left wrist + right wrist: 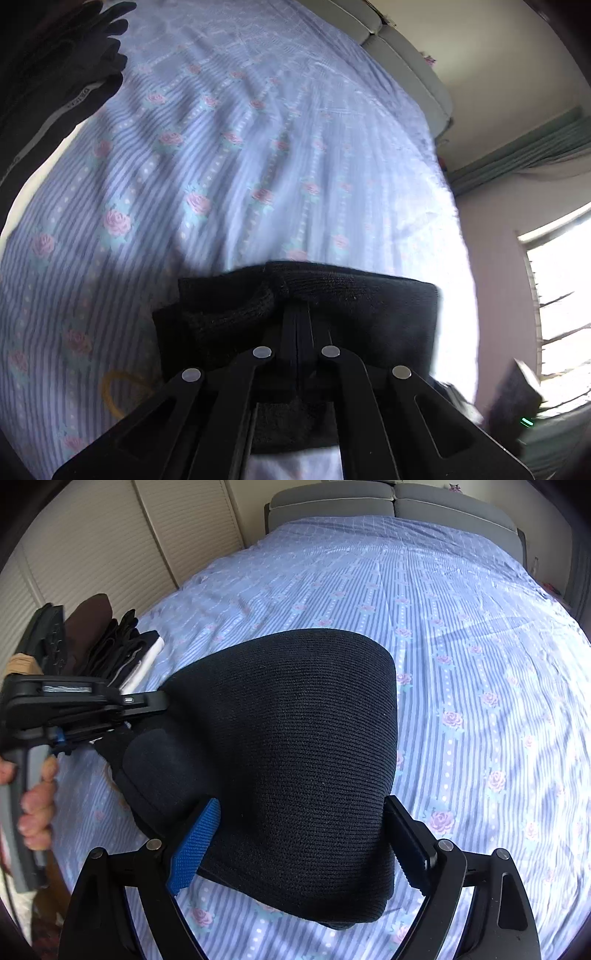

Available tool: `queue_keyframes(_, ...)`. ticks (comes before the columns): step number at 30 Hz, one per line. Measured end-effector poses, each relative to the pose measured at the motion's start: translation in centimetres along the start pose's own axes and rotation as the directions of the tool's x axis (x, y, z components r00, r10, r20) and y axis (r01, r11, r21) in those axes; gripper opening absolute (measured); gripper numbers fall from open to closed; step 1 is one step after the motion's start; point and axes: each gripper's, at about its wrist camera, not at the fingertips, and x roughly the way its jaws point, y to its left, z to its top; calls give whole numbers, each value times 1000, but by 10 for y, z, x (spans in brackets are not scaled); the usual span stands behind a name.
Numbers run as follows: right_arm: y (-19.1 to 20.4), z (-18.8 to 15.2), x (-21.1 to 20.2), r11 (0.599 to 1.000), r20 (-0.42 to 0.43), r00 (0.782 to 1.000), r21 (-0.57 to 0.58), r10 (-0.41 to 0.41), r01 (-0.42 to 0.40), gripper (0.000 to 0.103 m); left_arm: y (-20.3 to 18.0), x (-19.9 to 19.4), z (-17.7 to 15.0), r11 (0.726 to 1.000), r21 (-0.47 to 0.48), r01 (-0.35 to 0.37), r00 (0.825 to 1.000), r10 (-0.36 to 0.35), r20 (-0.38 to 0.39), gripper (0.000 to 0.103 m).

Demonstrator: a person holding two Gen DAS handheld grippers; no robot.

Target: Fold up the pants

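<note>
Right wrist view shows soft, floppy black pants (295,760) between the wide-open right tongs (303,845); left tongs (297,317) pinch an edge, a good spot.

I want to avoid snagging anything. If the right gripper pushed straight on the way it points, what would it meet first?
Most likely the black knit pants: they fill the space between and ahead of the right gripper's open jaws, with the bedsheet beneath. Depth is unclear.
</note>
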Motion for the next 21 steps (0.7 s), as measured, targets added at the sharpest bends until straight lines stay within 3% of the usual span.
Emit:
queue_keyframes(2, -5, 1, -2, 999, 2, 1000, 27, 18, -18, 90, -5, -29, -7, 999, 30, -29, 999, 28, 30, 7)
queue_keyframes(4, -11, 2, -3, 997, 1, 999, 58, 48, -48, 90, -9, -52, -19, 991, 74, -113, 989, 105, 99, 45)
queue_keyframes(5, -13, 3, -3, 996, 3, 999, 66, 52, -52, 90, -8, -59, -25, 990, 80, -120, 986, 110, 127, 50)
queue_keyframes(8, -14, 2, -1, 996, 4, 999, 70, 49, -49, 91, -5, -59, -37, 993, 74, -94, 992, 87, 90, 52)
queue_keyframes(10, -12, 1, -1, 997, 7, 999, 64, 44, -44, 91, -1, -50, -39, 989, 67, -134, 988, 127, 92, 61)
queue_keyframes(12, -12, 2, -3, 998, 7, 999, 56, 40, -41, 91, 6, -41, -38, 986, 37, -163, 985, 160, 60, 61)
queue_keyframes(15, -14, 3, -4, 998, 11, 999, 59, 37, -37, 91, 18, -31, -38, 991, -13, -135, 991, 135, 12, 64)
queue_keyframes(21, -18, 3, 2, 997, 1, 999, 68, 45, -45, 92, 27, -16, -40, 990, 2, -138, 990, 138, -11, 71)
